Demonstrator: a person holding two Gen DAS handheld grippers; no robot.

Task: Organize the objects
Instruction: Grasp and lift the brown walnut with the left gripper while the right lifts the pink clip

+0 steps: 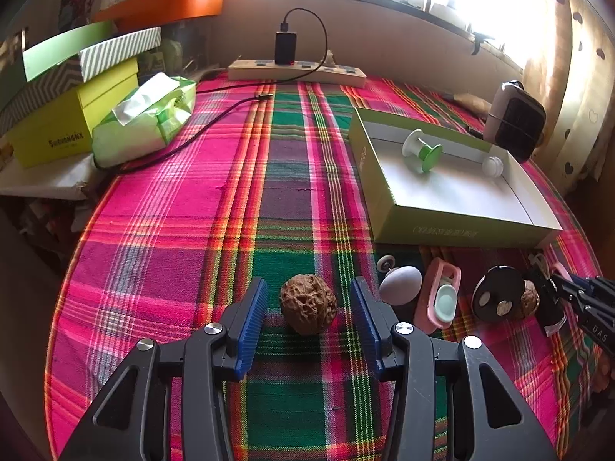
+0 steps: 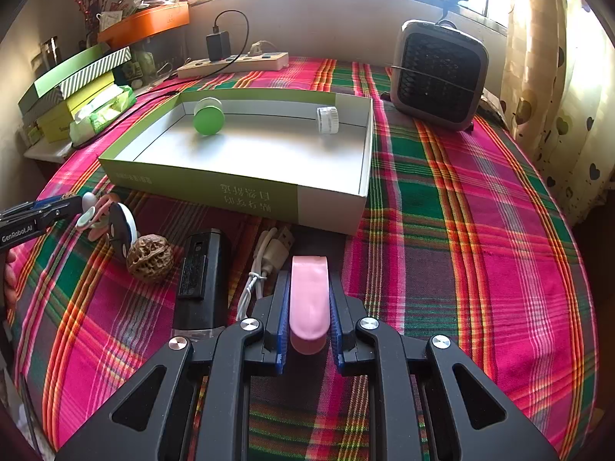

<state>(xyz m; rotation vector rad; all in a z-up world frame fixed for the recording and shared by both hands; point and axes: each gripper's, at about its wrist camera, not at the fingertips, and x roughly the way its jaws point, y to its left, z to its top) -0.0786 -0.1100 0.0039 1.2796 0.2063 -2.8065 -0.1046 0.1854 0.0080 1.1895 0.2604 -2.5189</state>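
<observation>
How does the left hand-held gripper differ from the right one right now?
The left hand-held gripper is open, its pads apart from the walnut between them; the right hand-held gripper is shut on a pink piece. The walnut rests on the tablecloth. Both have blue pads.

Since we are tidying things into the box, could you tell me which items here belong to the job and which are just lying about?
Job:
- green box
- walnut between the open left gripper
- pink piece clamped in the right gripper
- second walnut
- green spool, already boxed

Lying about:
- heater
- power strip
- tissue pack
</observation>
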